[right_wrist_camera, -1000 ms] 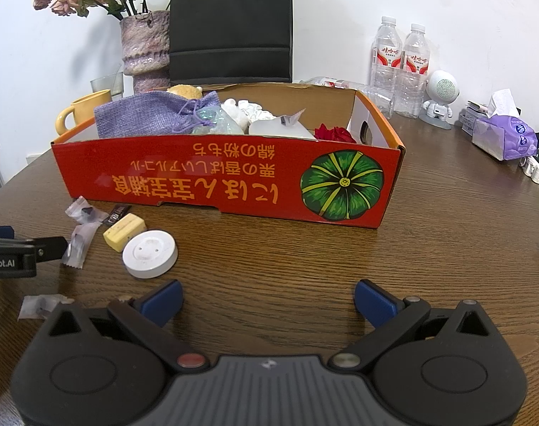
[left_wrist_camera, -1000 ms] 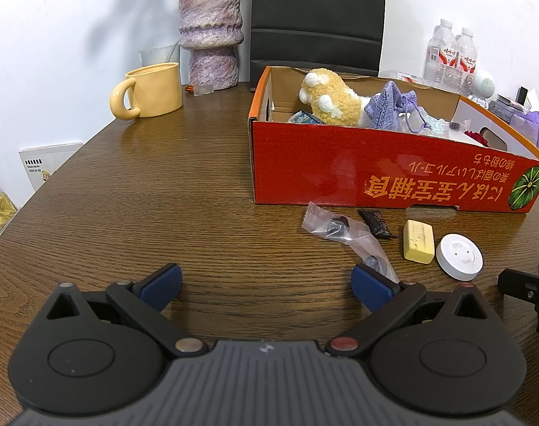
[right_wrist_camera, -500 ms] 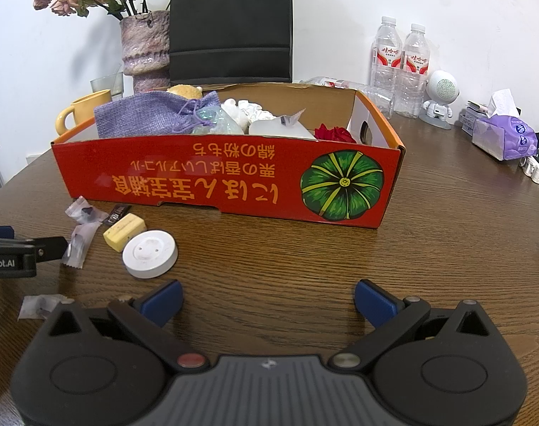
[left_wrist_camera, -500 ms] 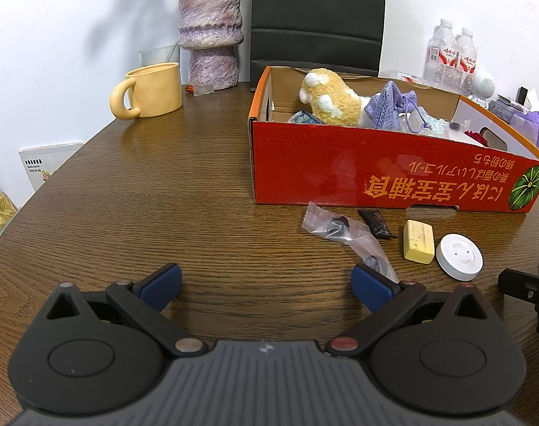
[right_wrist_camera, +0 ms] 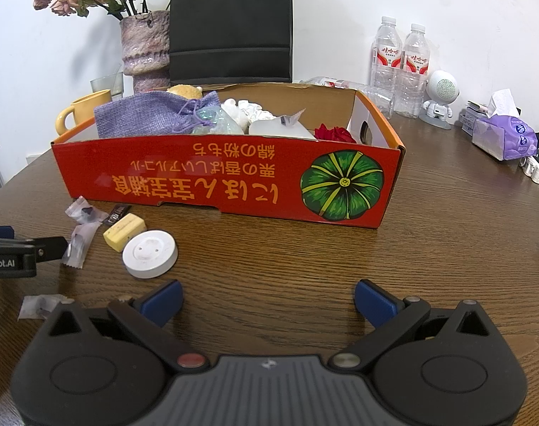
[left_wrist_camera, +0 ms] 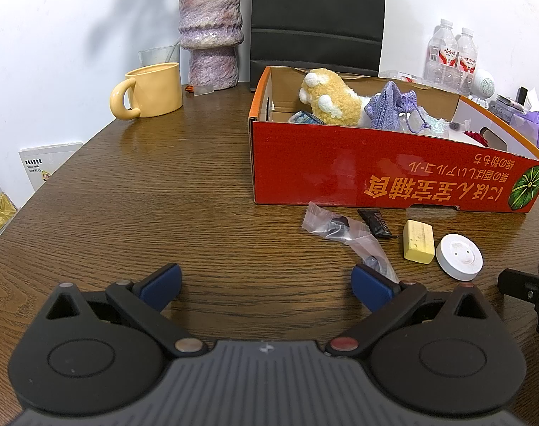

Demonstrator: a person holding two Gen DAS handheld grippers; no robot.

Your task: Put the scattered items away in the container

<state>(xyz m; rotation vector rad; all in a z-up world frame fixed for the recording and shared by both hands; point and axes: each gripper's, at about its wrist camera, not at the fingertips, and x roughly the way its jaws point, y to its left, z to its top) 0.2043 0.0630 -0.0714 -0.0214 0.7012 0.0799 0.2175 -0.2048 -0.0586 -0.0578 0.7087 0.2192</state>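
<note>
The left hand-held gripper (left_wrist_camera: 266, 284) is released, its blue-padded fingers spread wide just above the wooden bench (left_wrist_camera: 156, 191) with nothing between them. The right hand-held gripper (right_wrist_camera: 268, 301) is likewise released and empty, low over the bench and facing the long side of the red cardboard box (right_wrist_camera: 227, 177).

The box stands on the bench and already holds a yellow plush toy (left_wrist_camera: 328, 97), a purple drawstring pouch (right_wrist_camera: 152, 117), a red rose (right_wrist_camera: 335, 134) and some pale items. In front of its near wall lie the loose things: a clear plastic wrapper (left_wrist_camera: 335, 227) with something dark inside, a small dark packet (left_wrist_camera: 376, 223), a yellow eraser-like block (left_wrist_camera: 418, 240) and a white round puck (left_wrist_camera: 458, 256), the block and puck just beside each other. Another crumpled clear wrapper (right_wrist_camera: 38, 305) lies near the right gripper's left finger.

A yellow mug (left_wrist_camera: 152, 90) and a purple vase (left_wrist_camera: 211, 32) stand beyond the box's left end.
</note>
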